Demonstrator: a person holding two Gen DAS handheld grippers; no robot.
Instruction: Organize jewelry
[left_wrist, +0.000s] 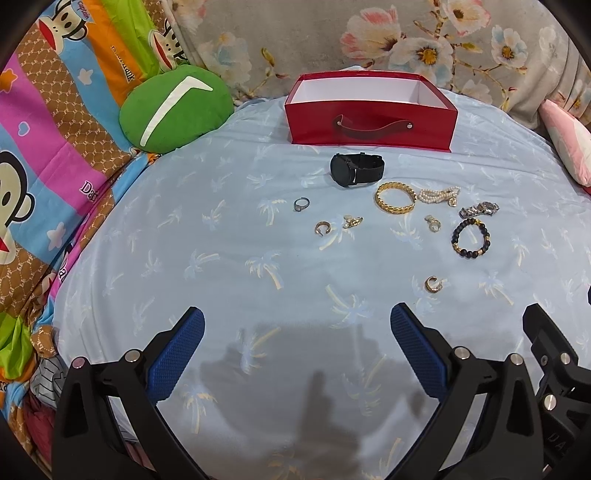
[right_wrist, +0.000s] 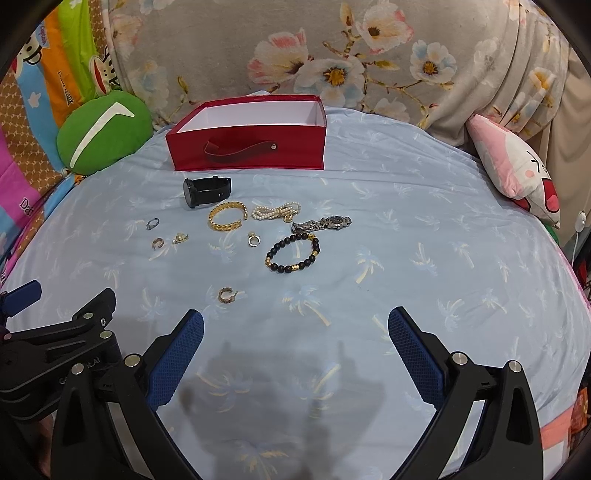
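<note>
Two grippers hover low over a pale blue sheet (left_wrist: 229, 280) printed with palm trees, side by side, each with its blue-padded jaws spread wide and holding nothing: the left gripper (left_wrist: 297, 332) and the right gripper (right_wrist: 295, 330). At far left a green round cushion (left_wrist: 176, 108) leans against a bright cartoon blanket (left_wrist: 48, 122). Moving right, a silver ring (left_wrist: 301, 203) lies alone, then a gold ear cuff (left_wrist: 322, 228) and a small gold earring (left_wrist: 352, 221) just beside it. Behind them a black watch (left_wrist: 355, 170) rests near the front wall of an open red box (left_wrist: 371, 127) with a white inside. Further right sit a gold bangle (left_wrist: 395, 196), touching a pearl bracelet (left_wrist: 439, 194), with a small gold ring (left_wrist: 433, 223) below. A second gold ear cuff (left_wrist: 432, 284) lies nearest the grippers. Rightmost are a black bead bracelet (left_wrist: 471, 237) and a silver watch (left_wrist: 479, 209); a pink pillow (right_wrist: 517, 166) lies at the edge.
</note>
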